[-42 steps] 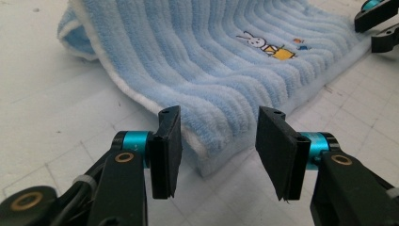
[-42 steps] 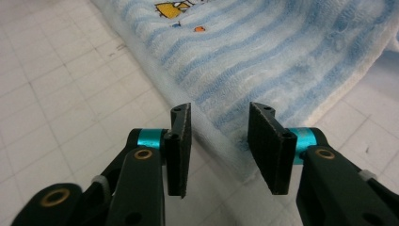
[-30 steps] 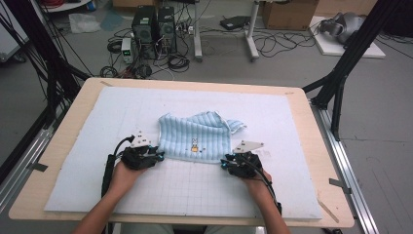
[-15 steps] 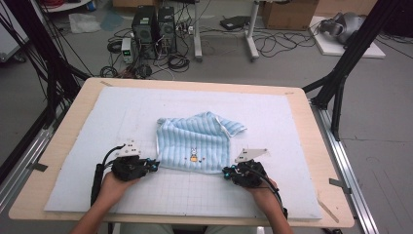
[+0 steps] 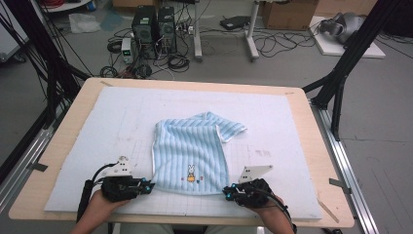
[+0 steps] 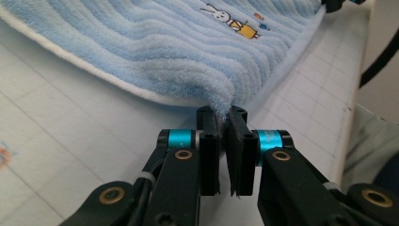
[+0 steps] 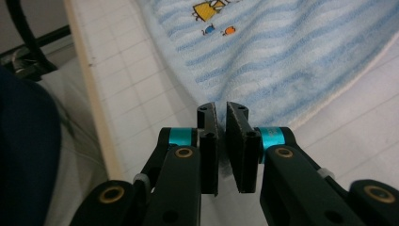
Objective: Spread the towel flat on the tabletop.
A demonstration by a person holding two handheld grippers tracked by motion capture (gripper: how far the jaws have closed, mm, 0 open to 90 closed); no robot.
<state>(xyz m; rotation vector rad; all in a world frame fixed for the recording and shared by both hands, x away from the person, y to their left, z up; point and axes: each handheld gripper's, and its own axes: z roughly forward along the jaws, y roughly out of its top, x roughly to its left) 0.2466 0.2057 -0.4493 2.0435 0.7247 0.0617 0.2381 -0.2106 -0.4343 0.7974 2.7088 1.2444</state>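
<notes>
A: Two corners pinched. Left hand-held gripper (image 5: 146, 186) has its jaws clamped on the near-left corner of the pale blue striped fleece towel with a small rabbit print (image 5: 190, 153); the left gripper view shows pile bunched between the pads.

B: Right one?

A: Right hand-held gripper (image 5: 229, 191) sits at the near-right corner. In the right gripper view the jaws are nearly together with the towel's edge running into the gap, so I judge it clamped on the cloth too.

B: Where's the towel?

A: Middle of the white gridded foam mat (image 5: 292, 126) on the wooden tabletop (image 5: 78, 105), near hem stretched between both grippers, far-right corner folded over.

B: Step?

A: Looks like spreading or pulling it flat toward the person. The next move probably calls for lifting both corners evenly and keeping the hem taut, either to fold it away or to lay it smooth; uneven tension would skew it.
</notes>
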